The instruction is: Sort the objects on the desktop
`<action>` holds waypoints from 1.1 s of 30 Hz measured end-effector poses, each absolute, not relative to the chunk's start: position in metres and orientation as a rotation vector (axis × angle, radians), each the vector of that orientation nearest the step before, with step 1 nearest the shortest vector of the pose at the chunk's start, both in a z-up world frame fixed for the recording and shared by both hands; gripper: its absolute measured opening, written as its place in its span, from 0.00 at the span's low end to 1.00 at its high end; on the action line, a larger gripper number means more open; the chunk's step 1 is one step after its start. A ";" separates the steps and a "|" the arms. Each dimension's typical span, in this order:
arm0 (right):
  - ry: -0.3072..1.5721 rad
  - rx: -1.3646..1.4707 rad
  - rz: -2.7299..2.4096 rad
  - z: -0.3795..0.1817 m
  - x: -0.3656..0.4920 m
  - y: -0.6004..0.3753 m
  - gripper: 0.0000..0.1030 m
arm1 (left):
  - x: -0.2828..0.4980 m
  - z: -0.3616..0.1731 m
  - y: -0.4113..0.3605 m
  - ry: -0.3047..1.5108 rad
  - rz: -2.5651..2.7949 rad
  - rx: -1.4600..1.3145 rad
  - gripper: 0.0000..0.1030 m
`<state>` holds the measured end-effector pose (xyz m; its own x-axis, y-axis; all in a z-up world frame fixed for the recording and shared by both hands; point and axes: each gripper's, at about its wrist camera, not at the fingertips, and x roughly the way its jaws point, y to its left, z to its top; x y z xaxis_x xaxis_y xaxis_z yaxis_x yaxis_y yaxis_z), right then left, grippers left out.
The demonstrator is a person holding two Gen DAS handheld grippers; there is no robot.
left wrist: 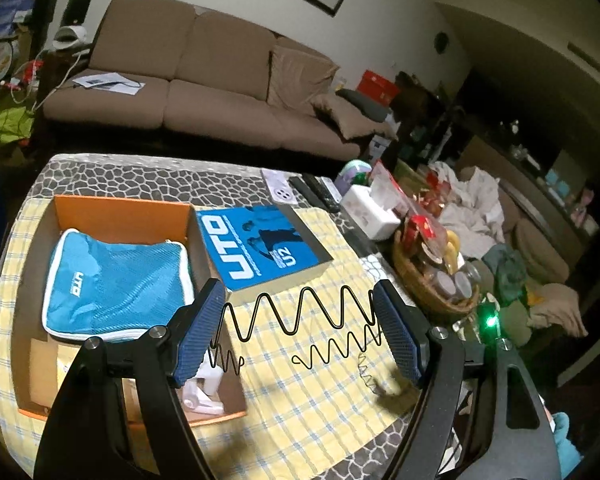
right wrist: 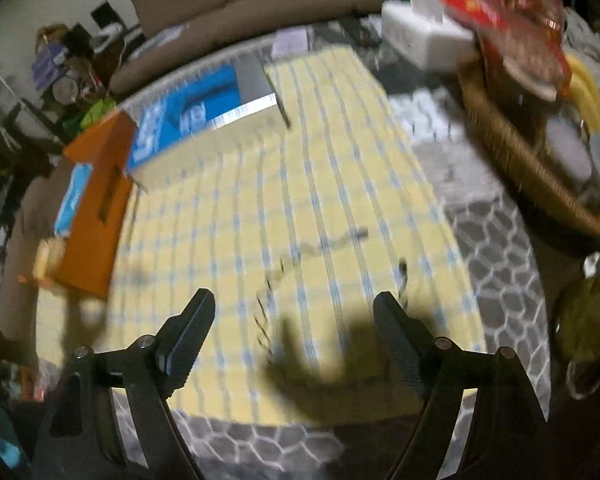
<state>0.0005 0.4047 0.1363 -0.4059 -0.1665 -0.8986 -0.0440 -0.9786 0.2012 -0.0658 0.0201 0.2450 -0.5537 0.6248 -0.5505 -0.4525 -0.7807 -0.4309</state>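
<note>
In the left wrist view my left gripper [left wrist: 300, 328] has its blue pads wide apart, and a black wavy wire headband [left wrist: 300, 312] spans between them, held above the yellow checked cloth [left wrist: 300, 392]. An orange box [left wrist: 120, 210] at the left holds a blue mesh pouch [left wrist: 112, 280] and white items. A blue UTO box lid [left wrist: 260, 244] lies beside it. In the blurred right wrist view my right gripper [right wrist: 294, 320] is open and empty over the cloth [right wrist: 260, 200], with a thin wavy wire [right wrist: 300, 256] lying ahead of it.
A wicker basket [left wrist: 432, 280] of jars and snacks stands at the right, also in the right wrist view [right wrist: 512, 160]. A white tissue box [left wrist: 370, 210], remotes [left wrist: 320, 192] and a sofa [left wrist: 204, 80] are beyond. The orange box [right wrist: 96, 216] stands at the left.
</note>
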 end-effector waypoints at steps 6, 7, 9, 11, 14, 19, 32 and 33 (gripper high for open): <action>-0.131 1.705 -2.459 0.108 0.005 0.376 0.43 | -0.061 0.240 0.037 -0.295 2.297 -0.967 0.72; -0.112 1.707 -2.450 0.107 0.006 0.372 0.42 | -0.060 0.239 0.040 -0.293 2.296 -0.970 0.72; -0.062 1.712 -2.435 0.101 0.002 0.360 0.38 | -0.059 0.238 0.042 -0.287 2.293 -0.975 0.72; -0.013 1.713 -2.426 0.093 -0.002 0.352 0.35 | -0.059 0.237 0.045 -0.281 2.292 -0.979 0.72; 0.054 1.730 -2.416 0.080 -0.006 0.344 0.31 | -0.059 0.235 0.048 -0.277 2.287 -0.984 0.72; -0.006 1.700 -2.356 0.068 -0.008 0.341 0.18 | -0.060 0.232 0.049 -0.273 2.281 -0.993 0.72; -0.927 1.319 -1.865 0.051 -0.021 0.352 0.10 | -0.063 0.234 0.036 -0.298 2.302 -1.000 0.72; -0.971 1.273 -1.836 0.055 -0.024 0.349 0.10 | -0.063 0.236 0.032 -0.303 2.310 -0.996 0.72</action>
